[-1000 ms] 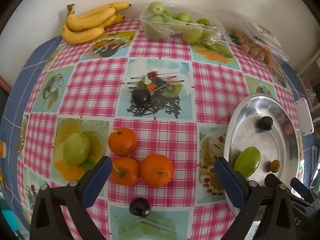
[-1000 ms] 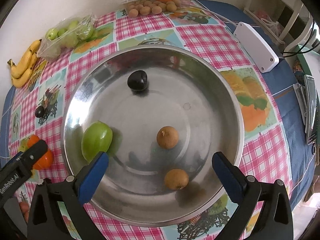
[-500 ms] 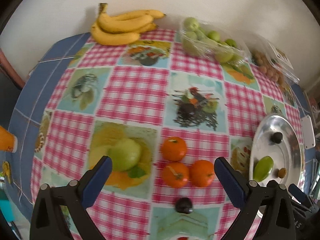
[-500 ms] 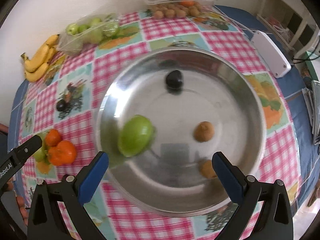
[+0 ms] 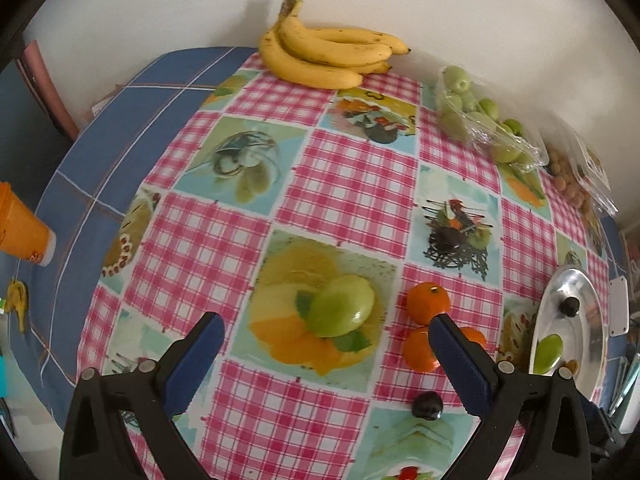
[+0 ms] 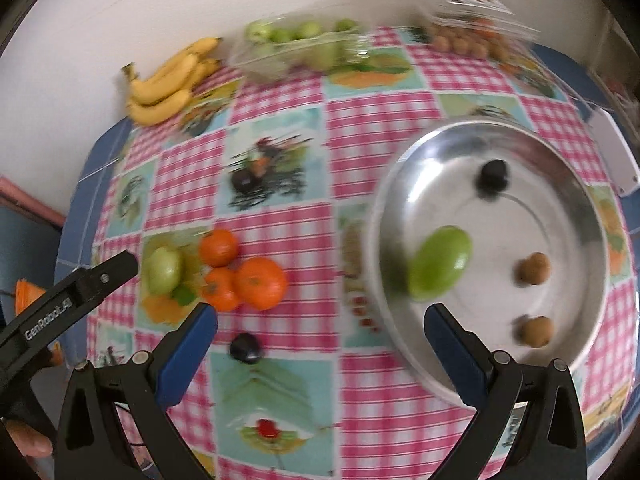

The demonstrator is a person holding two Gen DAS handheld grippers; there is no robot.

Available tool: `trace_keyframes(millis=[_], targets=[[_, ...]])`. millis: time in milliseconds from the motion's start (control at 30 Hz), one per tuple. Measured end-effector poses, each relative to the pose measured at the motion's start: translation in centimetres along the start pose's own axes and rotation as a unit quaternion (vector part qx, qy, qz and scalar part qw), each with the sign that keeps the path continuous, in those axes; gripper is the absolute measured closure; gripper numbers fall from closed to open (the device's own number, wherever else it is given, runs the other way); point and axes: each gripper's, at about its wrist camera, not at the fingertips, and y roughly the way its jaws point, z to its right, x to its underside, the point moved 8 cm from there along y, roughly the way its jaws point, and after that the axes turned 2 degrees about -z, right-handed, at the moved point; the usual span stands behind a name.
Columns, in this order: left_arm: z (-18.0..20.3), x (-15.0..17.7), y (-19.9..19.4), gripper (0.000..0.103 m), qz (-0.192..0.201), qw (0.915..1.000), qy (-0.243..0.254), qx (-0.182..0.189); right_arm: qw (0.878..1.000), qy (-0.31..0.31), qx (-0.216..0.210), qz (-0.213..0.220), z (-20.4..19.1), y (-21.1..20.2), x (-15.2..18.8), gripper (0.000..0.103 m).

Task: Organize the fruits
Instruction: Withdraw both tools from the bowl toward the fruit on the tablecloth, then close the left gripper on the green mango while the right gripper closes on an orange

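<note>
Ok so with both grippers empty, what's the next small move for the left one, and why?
Probably ease the left gripper forward and down around the green fruit on the tablecloth. Its jaws are open and the fruit sits nearly centred ahead of them, while a similar green fruit already lies in the metal bowl.

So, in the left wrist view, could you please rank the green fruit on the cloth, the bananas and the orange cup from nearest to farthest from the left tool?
1. Green fruit: just ahead of the open left tool, between its fingers' line.
2. Orange cup: far left, on the blue cloth.
3. Bananas: at the far edge, by the wall.
</note>
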Motion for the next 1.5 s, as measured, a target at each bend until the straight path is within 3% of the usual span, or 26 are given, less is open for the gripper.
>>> trace_keyframes(millis=[267, 500, 633, 767, 1033, 1267, 1500], targets=[[-0.9, 0.7, 1.9, 0.0, -0.019, 0.9997, -0.01, -0.009, 0.999, -0.028, 0.011, -0.016, -1.9, 1.6, 0.8, 0.0], [-0.4, 1.1, 3.7, 0.0, -0.036, 0.9993, -0.001, -0.008, 0.999, -0.032, -0.012, -0.007, -2.5, 2.6, 0.5, 0.001], [0.1, 1.2, 4.4, 0.003, -0.042, 0.9991, 0.0, 0.002, 0.999, -0.037, -0.018, 0.0, -3.0, 2.9, 0.0, 0.019], [0.6, 1.2, 4.8, 0.018, -0.045, 0.9989, 0.003, 0.01, 0.999, -0.03, -0.02, -0.002, -2.9, 3.6, -0.3, 0.034], [1.0, 1.0, 5.5, 0.033, -0.051, 0.9983, 0.0, 0.029, 0.999, -0.029, -0.024, -0.013, -3.1, 4.9, -0.4, 0.036], [0.9, 0.7, 6.1, 0.049, -0.056, 0.9979, -0.007, 0.033, 0.999, -0.021, -0.033, -0.023, -3.4, 5.7, -0.4, 0.047], [1.0, 0.7, 6.4, 0.051, -0.06, 0.9973, -0.009, 0.042, 0.998, -0.017, -0.047, -0.028, -3.8, 5.8, -0.4, 0.059]])
